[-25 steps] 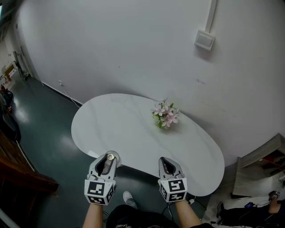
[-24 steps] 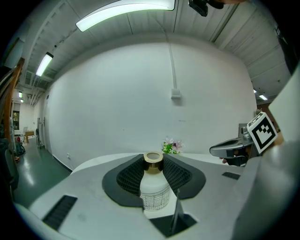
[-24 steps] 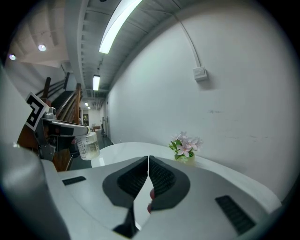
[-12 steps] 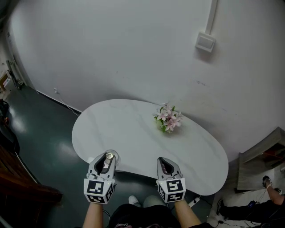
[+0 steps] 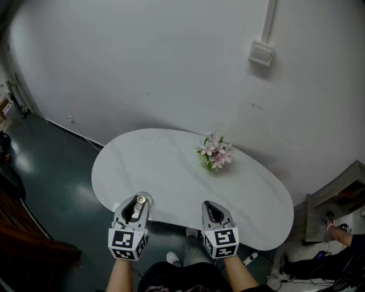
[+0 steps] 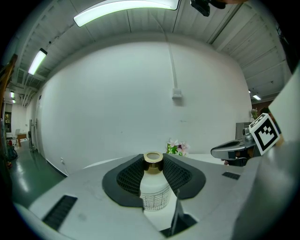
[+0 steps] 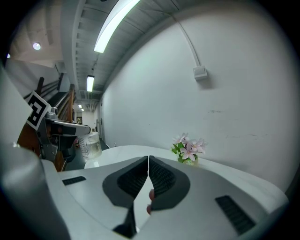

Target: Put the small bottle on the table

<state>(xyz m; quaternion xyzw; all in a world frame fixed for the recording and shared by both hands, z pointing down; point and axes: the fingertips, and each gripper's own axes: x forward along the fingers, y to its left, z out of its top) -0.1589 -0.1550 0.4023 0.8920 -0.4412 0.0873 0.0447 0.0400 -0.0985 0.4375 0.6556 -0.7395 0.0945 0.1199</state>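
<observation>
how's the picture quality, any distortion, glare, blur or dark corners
Head view: wide-angle bend bows the wall, edges dim, flowers sharp. Left gripper view: heavy fisheye, black corners, strip light blown out, bottle in focus. Right gripper view: same fisheye and black rim, no motion blur.

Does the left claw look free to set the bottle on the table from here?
Probably yes. The left claw grips the bottle at the near edge of the table, the top ahead of it is bare, and the flowers sit far off to the right.
</observation>
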